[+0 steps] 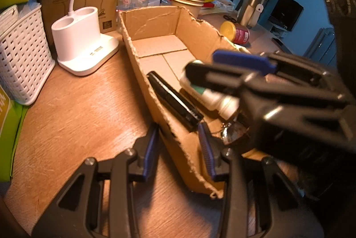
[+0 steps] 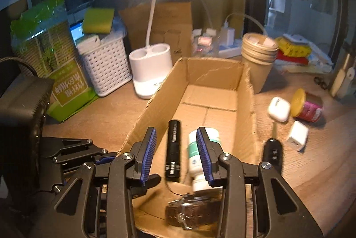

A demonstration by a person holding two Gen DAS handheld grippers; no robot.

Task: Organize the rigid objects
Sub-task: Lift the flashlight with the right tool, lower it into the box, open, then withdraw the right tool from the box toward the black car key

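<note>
Cardboard box point(image 2: 243, 109) holds flashlight point(image 2: 173, 149) and white bottle point(image 2: 193, 149); right gripper point(image 2: 175, 151) hangs open over them; left gripper point(image 1: 178, 147) clamps the box wall.

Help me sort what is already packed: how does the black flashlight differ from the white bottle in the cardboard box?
The black flashlight is slim, dark and uniform; the white bottle is fatter, pale, with a green label. The flashlight lies along the box's length; the bottle lies slightly angled. Both lie flat in the cardboard box, side by side.
</note>
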